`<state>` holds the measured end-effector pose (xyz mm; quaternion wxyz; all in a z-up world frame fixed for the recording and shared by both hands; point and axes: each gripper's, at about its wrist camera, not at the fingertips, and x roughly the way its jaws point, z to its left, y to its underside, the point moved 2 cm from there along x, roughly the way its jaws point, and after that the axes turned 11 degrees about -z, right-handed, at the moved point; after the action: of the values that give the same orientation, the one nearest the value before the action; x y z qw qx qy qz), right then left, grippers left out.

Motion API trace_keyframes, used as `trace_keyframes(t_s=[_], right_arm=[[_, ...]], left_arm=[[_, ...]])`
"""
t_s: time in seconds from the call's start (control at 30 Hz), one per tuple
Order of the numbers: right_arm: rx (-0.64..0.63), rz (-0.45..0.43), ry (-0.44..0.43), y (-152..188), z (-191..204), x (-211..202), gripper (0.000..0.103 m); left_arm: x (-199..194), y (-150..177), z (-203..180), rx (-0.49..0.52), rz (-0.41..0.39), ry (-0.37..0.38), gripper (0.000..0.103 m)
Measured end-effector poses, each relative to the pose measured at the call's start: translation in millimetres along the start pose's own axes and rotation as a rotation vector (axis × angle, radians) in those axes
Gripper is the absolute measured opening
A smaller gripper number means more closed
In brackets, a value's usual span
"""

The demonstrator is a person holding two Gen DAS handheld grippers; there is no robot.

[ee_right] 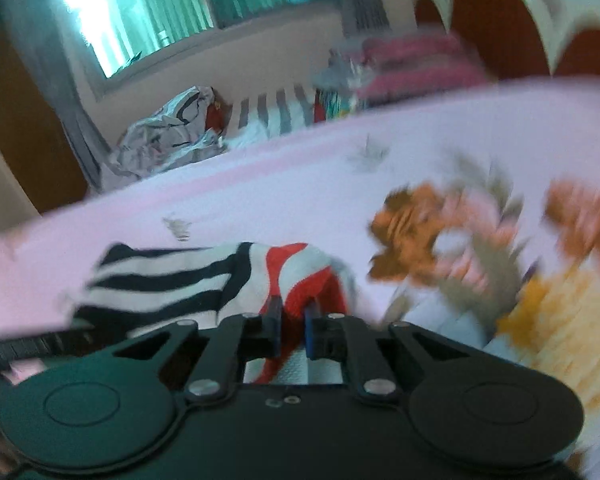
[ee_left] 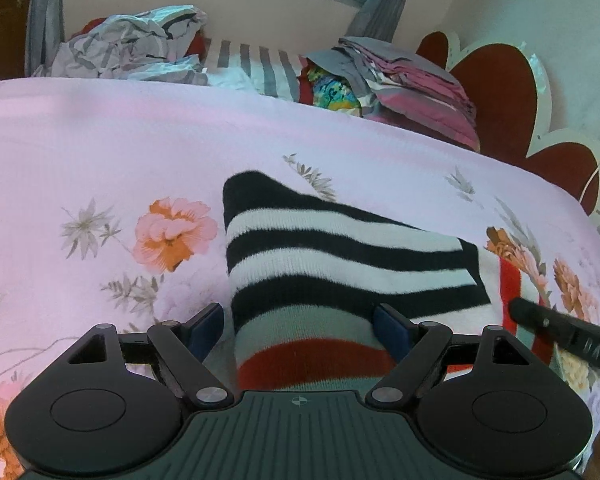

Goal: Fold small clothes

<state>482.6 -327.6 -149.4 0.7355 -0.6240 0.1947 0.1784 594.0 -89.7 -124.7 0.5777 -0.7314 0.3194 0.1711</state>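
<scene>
A small knitted garment (ee_left: 340,264) with black, white, grey and red stripes lies on the pink floral bedsheet (ee_left: 100,140). My left gripper (ee_left: 300,320) is open, its blue-padded fingers (ee_left: 206,326) on either side of the garment's near end. The right gripper's finger shows at the right edge of the left wrist view (ee_left: 560,328), at the garment's red-striped part. In the blurred right wrist view my right gripper (ee_right: 294,316) is nearly closed, pinching the red and white part of the garment (ee_right: 300,276).
A crumpled grey-white sheet (ee_left: 132,48) and a stack of folded pink and grey cloths (ee_left: 404,80) lie at the far side of the bed. A red and white scalloped headboard (ee_left: 500,92) stands at the right. A window with grey curtains is behind.
</scene>
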Motion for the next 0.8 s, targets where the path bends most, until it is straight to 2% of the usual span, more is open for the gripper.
trace_keyframes(t_s=[0.13,0.27,0.4,0.53,0.67,0.8], right_arm=[[-0.022,0.04,0.046,21,-4,13,0.01],[-0.011,0.051,0.036,17,-5,13,0.012],[0.073,0.022,0.03,5,-14,-1,0.026],[0.079,-0.015,-0.026,-7,-7,-19,0.024],[0.005,-0.041,-0.078,-11,12,-38,0.024],[-0.038,-0.018,-0.118,0,22,-51,0.022]], left_arm=[[6,0,-4,0.018,0.007,-0.001,0.081],[12,4,-2,0.019,0.021,-0.009,0.081],[10,3,-1,0.02,0.021,-0.013,0.081],[3,2,0,0.026,0.017,-0.01,0.081],[-17,2,-1,0.049,-0.002,0.003,0.081],[-43,7,5,0.06,-0.027,0.015,0.081]])
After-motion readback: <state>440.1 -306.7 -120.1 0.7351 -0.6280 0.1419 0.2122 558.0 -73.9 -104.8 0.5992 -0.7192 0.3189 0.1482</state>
